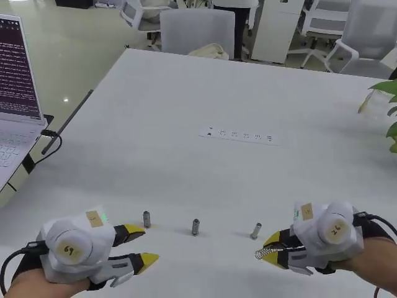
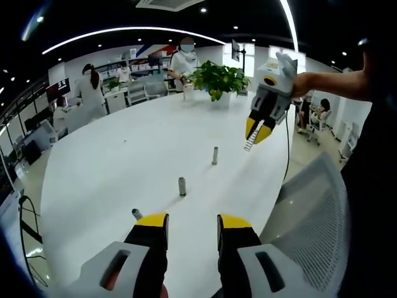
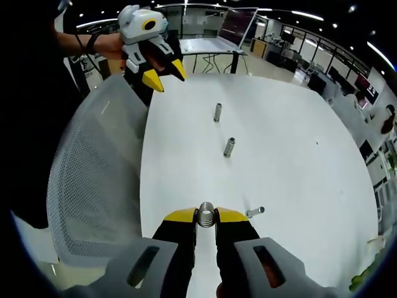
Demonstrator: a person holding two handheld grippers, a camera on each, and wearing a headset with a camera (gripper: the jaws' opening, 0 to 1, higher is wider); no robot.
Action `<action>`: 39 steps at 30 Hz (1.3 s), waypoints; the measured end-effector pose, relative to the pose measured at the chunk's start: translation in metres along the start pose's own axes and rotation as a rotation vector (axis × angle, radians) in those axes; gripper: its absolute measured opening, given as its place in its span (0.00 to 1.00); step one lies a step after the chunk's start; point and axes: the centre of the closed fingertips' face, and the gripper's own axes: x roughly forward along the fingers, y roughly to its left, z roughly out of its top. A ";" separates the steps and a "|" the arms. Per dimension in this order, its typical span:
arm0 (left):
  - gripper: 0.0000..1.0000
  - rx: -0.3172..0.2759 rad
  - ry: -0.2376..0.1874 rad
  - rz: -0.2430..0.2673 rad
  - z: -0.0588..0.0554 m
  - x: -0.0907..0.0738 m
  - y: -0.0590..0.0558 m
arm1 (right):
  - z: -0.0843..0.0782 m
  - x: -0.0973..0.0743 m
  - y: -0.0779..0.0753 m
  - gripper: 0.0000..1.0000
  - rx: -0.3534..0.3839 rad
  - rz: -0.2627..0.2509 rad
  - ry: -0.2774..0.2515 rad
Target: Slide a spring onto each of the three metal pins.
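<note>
Spring (image 3: 206,214), one loose coil, sits pinched between the yellow tips of the right gripper (image 1: 270,249). That gripper is clenched on it just above the white table (image 1: 186,99), close to the near edge.

Three metal pins stand in a row on the table between the two grippers: the left pin (image 1: 147,219), the middle pin (image 1: 196,227) and the right pin (image 1: 255,231). The left and middle ones look ribbed, as though a coil sits on each. The right pin looks smoother and leans. It is just beside the held spring but apart from it, with bare tabletop between them.

The left gripper (image 1: 141,246) hovers near the left pin, jaws spread, grasping nothing.

Farther off, one open laptop (image 1: 12,93) shows at the far left with lines of text on its screen, and a black cable (image 1: 56,141) runs by it. A small panel with a row of dark marks (image 1: 239,135) is set into the middle of the tabletop, well beyond the pins. Green plant leaves (image 1: 389,108) reach in at the right edge. Several pale chairs (image 1: 197,31) stand past the far end of the table. In the right gripper view a grey mesh chair back (image 3: 99,180) rises beside the near edge of the table.
</note>
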 end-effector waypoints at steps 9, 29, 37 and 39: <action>0.29 -0.040 0.000 0.049 -0.009 -0.015 0.013 | -0.010 0.001 -0.018 0.09 0.015 -0.014 0.033; 0.38 -0.117 0.004 0.118 -0.024 -0.031 0.030 | -0.028 0.009 -0.056 0.09 0.066 -0.032 0.085; 0.43 -0.142 0.011 0.135 -0.032 -0.036 0.031 | -0.038 0.014 -0.071 0.09 0.089 -0.040 0.106; 0.44 -0.144 0.015 0.138 -0.033 -0.036 0.031 | -0.039 0.016 -0.073 0.09 0.089 -0.038 0.111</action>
